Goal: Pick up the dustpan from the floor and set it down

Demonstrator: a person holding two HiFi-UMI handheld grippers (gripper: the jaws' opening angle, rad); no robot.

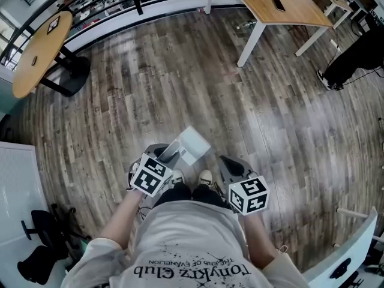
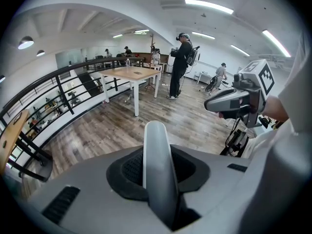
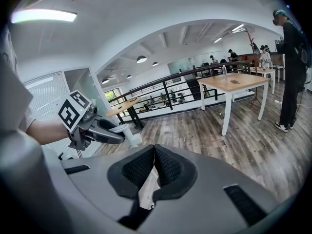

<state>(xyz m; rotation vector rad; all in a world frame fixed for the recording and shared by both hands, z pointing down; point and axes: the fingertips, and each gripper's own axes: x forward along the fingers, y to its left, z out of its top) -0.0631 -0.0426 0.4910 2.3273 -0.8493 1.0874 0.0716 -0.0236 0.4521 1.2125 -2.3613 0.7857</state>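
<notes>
The dustpan (image 1: 192,143) is white, with a long white handle (image 2: 158,172). My left gripper (image 1: 166,155) is shut on that handle, which runs up between the black pads (image 2: 131,167). The pan hangs over the wooden floor just ahead of the person's shoes (image 1: 206,177); whether it touches the floor I cannot tell. My right gripper (image 1: 227,164) stays apart to the right, its pads (image 3: 165,165) meeting at the tip with nothing between them. In the right gripper view the left gripper (image 3: 97,130) and the handle's end (image 3: 129,130) show at left.
A rectangular wooden table (image 1: 282,5) stands far ahead to the right, a round one (image 1: 39,50) at far left by the railing (image 1: 114,5). A black chair base (image 1: 42,245) lies at lower left. Another person (image 2: 184,65) stands beyond the table (image 2: 129,73).
</notes>
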